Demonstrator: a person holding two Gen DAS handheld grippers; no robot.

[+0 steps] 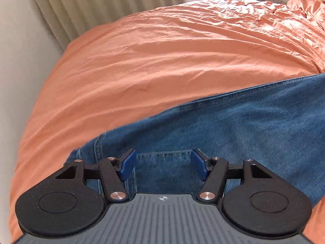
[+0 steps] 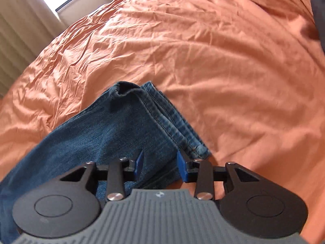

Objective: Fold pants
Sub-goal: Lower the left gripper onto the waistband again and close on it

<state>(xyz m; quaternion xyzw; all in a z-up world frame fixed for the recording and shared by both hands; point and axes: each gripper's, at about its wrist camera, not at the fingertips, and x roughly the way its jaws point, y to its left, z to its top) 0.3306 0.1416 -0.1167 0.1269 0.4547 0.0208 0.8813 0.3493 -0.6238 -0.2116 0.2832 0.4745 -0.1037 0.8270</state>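
The blue jeans (image 1: pixel 233 126) lie flat on the orange bedsheet (image 1: pixel 142 61), right beneath both grippers. The left gripper (image 1: pixel 164 165) hangs spread wide over the denim, pinching nothing. The right gripper (image 2: pixel 160 165) stands partly spread near the hem end (image 2: pixel 172 120), pads off the cloth.

**One pair of jeans, two grippers, one bed**

One pair of blue jeans (image 1: pixel 233 126) is lying on one orange bedsheet (image 1: pixel 162 50). Two grippers are hovering over it: the left gripper (image 1: pixel 164 163) and the right gripper (image 2: pixel 160 165). Two curtains (image 1: pixel 101 0) are hanging beyond the bed's far edge.
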